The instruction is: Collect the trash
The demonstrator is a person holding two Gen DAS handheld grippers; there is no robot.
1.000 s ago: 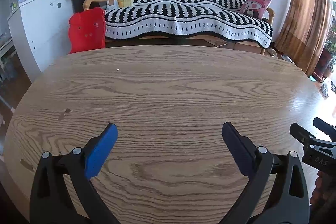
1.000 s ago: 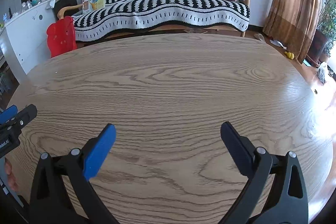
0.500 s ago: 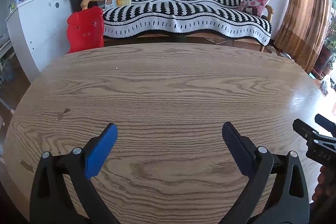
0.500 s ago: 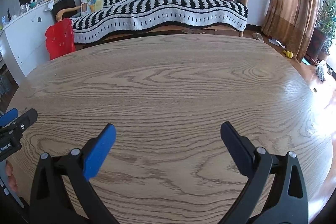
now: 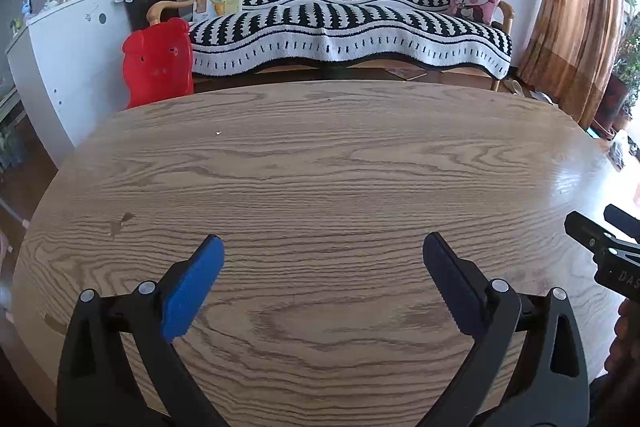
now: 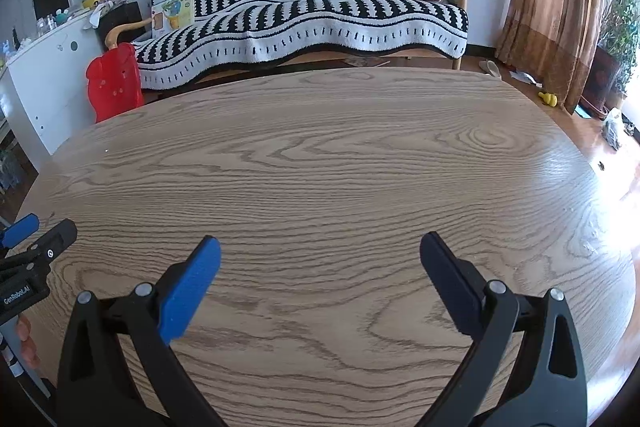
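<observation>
Left tool (image 5: 323, 269) nudged back; both gape over table (image 5: 320, 167).

One oval wood-grain table (image 5: 320, 167) is sitting before one black-and-white striped sofa (image 5: 348, 23). One pink cartoon cushion (image 5: 476, 3) and one red plastic chair (image 5: 158, 61) are showing. Two black grippers with blue pads are appearing: one left gripper (image 5: 323, 279) and one right gripper (image 6: 320, 277).

Trash, item one: a tiny white crumb (image 5: 218, 133) is lying on the wooden table (image 5: 320, 167), toward its far left edge, too small to identify. Item two: a white scrap (image 6: 525, 77) is lying on the floor beyond the table's far right, near the curtain (image 6: 560, 7). Item three: a small yellow piece (image 6: 548, 99) is sitting near the scrap, kind uncertain.
</observation>
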